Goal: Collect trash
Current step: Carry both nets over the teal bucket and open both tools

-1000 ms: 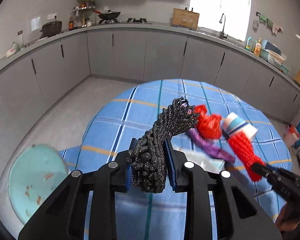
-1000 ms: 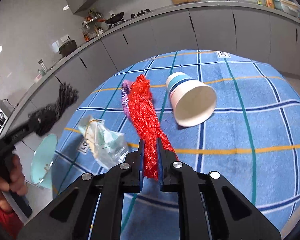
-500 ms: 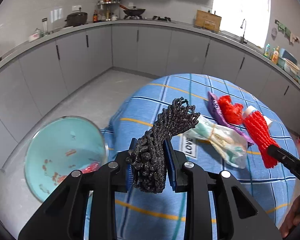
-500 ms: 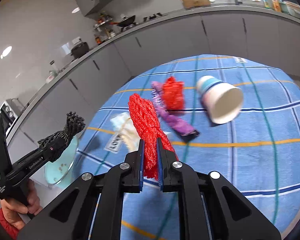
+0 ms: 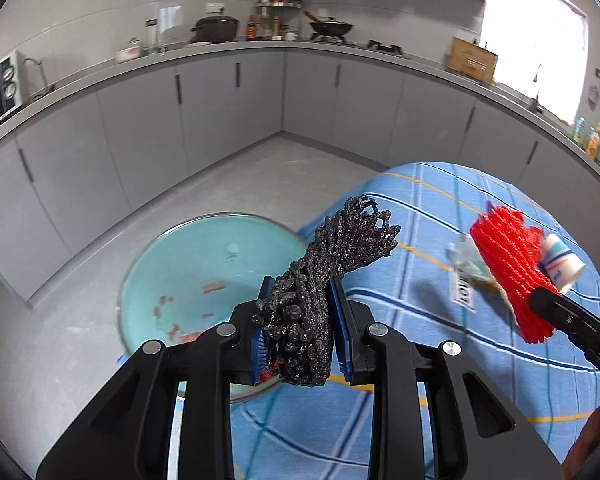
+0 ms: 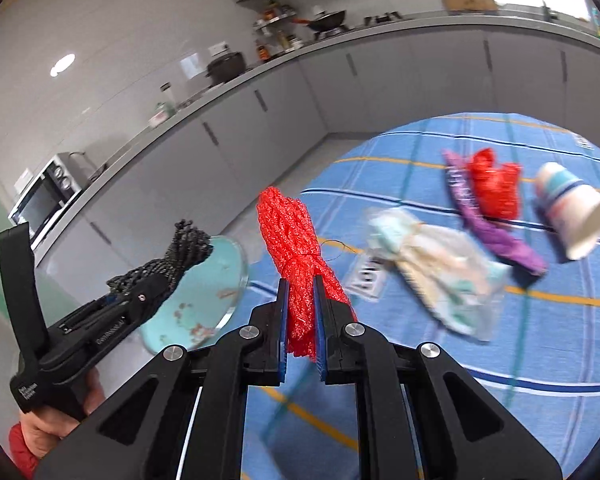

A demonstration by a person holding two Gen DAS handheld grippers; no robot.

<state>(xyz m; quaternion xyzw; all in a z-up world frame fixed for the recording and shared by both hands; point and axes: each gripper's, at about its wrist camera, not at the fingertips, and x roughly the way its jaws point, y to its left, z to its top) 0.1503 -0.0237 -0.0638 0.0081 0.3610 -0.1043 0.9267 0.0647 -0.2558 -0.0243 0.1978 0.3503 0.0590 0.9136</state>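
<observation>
Left gripper [image 5: 300, 320] pinching black mesh [image 5: 332, 256] above teal bin [image 5: 188, 276]; right gripper [image 6: 300, 320] clamping red mesh [image 6: 296, 248] beside it (over the table edge).

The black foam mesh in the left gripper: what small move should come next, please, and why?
Probably carry the left gripper, shut on the black foam mesh, a little further left, then open: the mesh's tip overhangs the round teal bin's rim.

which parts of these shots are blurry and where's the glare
Left wrist view: black mesh in the left gripper is sharp, the paper cup smears, the window blows out. Right wrist view: red mesh in the right gripper is crisp, the plastic bag smears.
</observation>
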